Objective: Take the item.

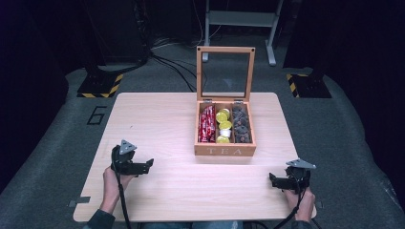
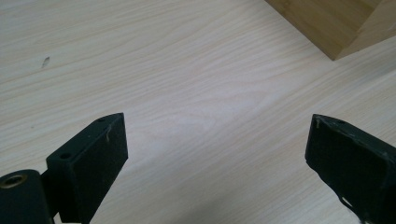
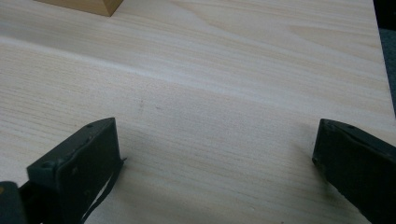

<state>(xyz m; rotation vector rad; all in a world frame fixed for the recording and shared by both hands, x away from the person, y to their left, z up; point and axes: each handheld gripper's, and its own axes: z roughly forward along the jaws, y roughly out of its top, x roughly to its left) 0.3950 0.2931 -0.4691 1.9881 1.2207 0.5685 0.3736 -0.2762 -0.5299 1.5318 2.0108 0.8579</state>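
Wooden tea box (image 2: 327,23) cropped by top edge beyond left gripper's jaws; mere corner (image 3: 79,5) caught past right gripper's jaws. Dark items (image 1: 241,125) in right compartment too small to identify.

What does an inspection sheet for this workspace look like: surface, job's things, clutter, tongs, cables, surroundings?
Surface: light wooden table, bare around the box.
Job's things: wooden tea box, lid upright; red packets left, yellow pods middle, dark pieces right.
Clutter: nothing seen.
Tongs: left tongs and right tongs open, holding nothing, near the table's front edge.
Cables: one trails from each; more lie on the floor behind.
Surroundings: grey floor, striped markers, dark background.
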